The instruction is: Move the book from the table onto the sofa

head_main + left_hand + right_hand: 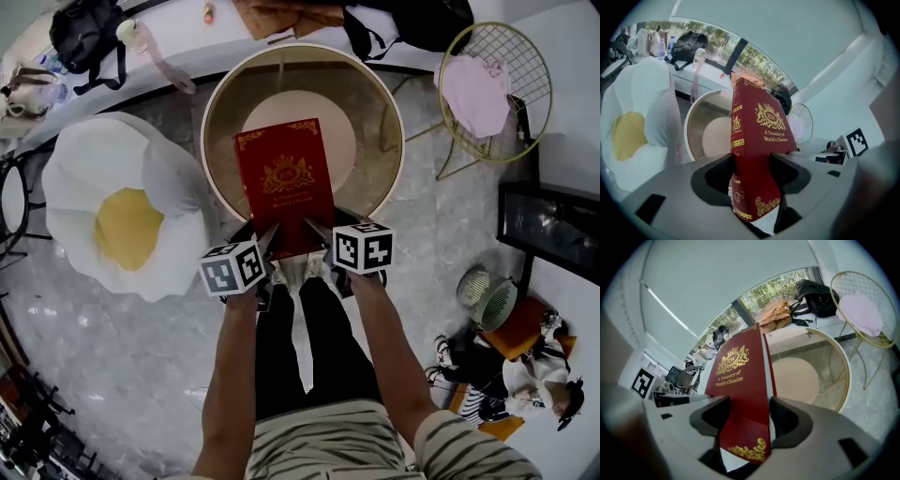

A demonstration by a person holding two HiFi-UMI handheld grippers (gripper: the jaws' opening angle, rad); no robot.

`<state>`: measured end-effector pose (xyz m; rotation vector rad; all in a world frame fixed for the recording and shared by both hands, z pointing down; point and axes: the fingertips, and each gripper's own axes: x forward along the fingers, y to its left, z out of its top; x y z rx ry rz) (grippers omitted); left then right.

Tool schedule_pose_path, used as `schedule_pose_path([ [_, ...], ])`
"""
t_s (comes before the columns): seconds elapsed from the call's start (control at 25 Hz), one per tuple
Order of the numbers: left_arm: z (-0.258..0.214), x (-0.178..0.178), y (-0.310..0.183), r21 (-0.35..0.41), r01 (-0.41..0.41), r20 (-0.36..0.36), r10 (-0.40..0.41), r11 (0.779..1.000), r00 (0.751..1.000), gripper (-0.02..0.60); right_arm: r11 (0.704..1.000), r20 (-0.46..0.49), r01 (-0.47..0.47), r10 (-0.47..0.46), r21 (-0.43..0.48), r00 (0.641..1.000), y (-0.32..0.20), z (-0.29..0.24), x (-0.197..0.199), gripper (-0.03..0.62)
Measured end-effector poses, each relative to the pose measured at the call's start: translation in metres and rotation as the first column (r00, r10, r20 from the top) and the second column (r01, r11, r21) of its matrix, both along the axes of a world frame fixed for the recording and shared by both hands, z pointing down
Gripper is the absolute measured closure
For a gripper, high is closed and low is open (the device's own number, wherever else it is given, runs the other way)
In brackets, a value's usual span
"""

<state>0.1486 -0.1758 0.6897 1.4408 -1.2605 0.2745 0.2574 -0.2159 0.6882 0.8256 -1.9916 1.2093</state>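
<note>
Fingers point(717, 174) of the left gripper point(270, 239) and right gripper point(319, 230) clamp the red book's point(284, 178) near edge, sharing its weight, apparently lifted above the round surface point(373, 94).

Book point(284, 183): closed red hardcover with gold corner ornaments, a gold crest and the title "A Treasury of World's Classics", front cover up. It lies lengthwise over the near half of the round, gold-rimmed glass table point(204, 131), and its near end juts past the table's near rim. That end is clamped at its two corners by the left tongs point(267, 239) and right tongs point(314, 230). Sofa point(122, 220): white, egg-shaped, yellow centre, just left of the table.
</note>
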Motion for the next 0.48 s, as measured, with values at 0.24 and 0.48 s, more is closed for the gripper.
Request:
schedule_pose_path([
  [0.24, -0.051, -0.003, 0.007, 0.014, 0.016, -0.002, -0.016, 1.000, 1.000, 0.327, 1.000, 0.018, 0.008, -0.008, 0.017, 1.000, 0.006, -0.051, -0.003, 0.306],
  [0.48, -0.105, -0.008, 0.020, 0.017, 0.037, -0.002, -0.037, 0.999, 0.999, 0.327, 0.998, 0.028, 0.059, -0.060, 0.035, 0.998, 0.014, -0.106, -0.010, 0.306],
])
